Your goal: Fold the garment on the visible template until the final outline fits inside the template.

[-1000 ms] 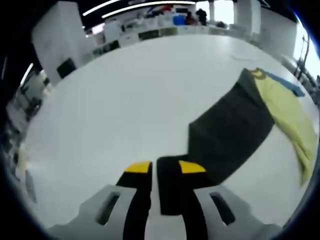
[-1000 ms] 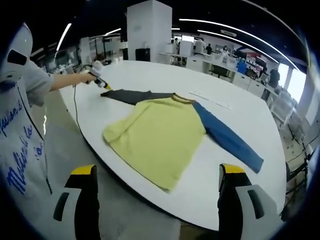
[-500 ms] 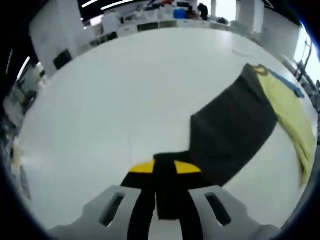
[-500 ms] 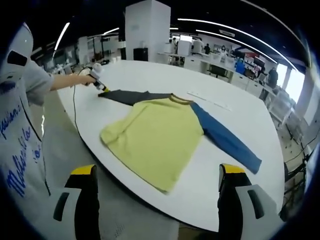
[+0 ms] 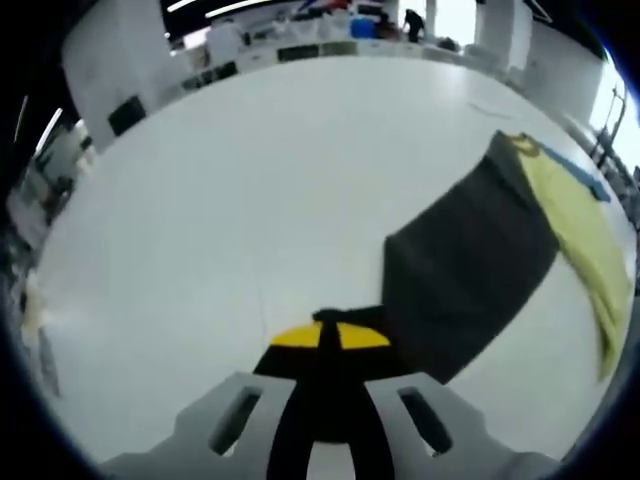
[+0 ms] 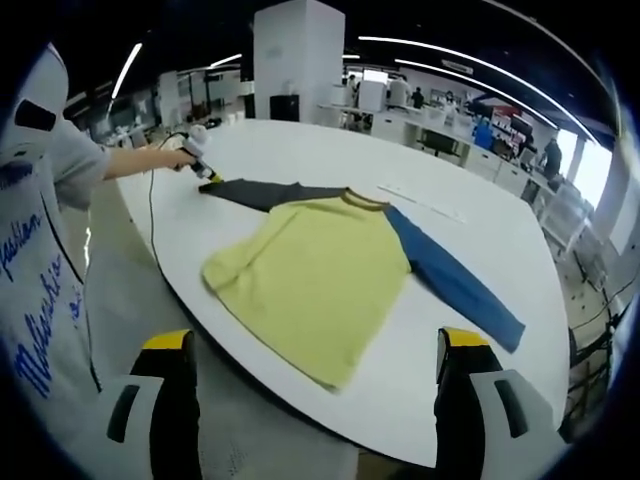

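Pinching dark sleeve (image 5: 470, 260), left gripper (image 5: 329, 336) outstretched.

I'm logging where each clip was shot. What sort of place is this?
Probably an open-plan lab or workshop hall: a big white table carrying a long-sleeved shirt, rows of benches behind it, and strip lights across a dark ceiling.

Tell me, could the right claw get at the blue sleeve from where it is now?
Probably yes. The right claw hangs open off the table's near edge, and the blue sleeve lies flat ahead of it with nothing lying across it. It would still need to move in over the table.
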A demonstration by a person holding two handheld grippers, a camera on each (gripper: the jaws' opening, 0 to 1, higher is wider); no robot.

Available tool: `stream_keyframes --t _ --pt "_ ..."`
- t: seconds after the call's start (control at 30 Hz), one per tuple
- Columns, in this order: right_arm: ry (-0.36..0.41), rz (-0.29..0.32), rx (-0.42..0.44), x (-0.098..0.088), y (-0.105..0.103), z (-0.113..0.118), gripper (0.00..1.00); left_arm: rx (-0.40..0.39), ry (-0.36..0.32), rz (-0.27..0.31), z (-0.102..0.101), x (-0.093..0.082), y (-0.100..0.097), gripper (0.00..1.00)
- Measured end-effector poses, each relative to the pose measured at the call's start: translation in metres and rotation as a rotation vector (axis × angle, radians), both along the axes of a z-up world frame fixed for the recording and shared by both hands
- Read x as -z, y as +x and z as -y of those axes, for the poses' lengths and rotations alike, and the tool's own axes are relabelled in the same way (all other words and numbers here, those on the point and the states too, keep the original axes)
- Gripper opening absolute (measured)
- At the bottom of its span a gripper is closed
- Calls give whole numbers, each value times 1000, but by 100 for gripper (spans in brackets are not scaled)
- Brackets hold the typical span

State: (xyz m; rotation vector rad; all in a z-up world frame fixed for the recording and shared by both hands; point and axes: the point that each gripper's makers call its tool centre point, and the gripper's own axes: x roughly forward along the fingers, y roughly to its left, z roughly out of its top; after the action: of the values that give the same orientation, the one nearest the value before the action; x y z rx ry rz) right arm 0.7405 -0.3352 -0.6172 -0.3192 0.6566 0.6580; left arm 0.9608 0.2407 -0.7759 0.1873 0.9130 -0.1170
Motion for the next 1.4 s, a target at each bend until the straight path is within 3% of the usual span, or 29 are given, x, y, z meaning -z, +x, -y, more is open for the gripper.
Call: stream_keyframes --t 0.17,0.53,0.8,0.93,1.4 --pt "-1 1 8 -1 0 1 100 -55 11 55 -16 -13 2 0" --pt "-5 -3 -3 0 1 -4 100 -156 36 100 -59 -23 -10 0" --pt "-10 -2 -7 -2 4 -8 100 -173 31 77 -62 -14 -9 0" --pt "-11 -4 0 -1 4 -8 100 -181 20 37 -62 -3 -14 0" --pt "-1 -6 14 0 3 -5 100 -182 18 31 -63 -1 -12 0"
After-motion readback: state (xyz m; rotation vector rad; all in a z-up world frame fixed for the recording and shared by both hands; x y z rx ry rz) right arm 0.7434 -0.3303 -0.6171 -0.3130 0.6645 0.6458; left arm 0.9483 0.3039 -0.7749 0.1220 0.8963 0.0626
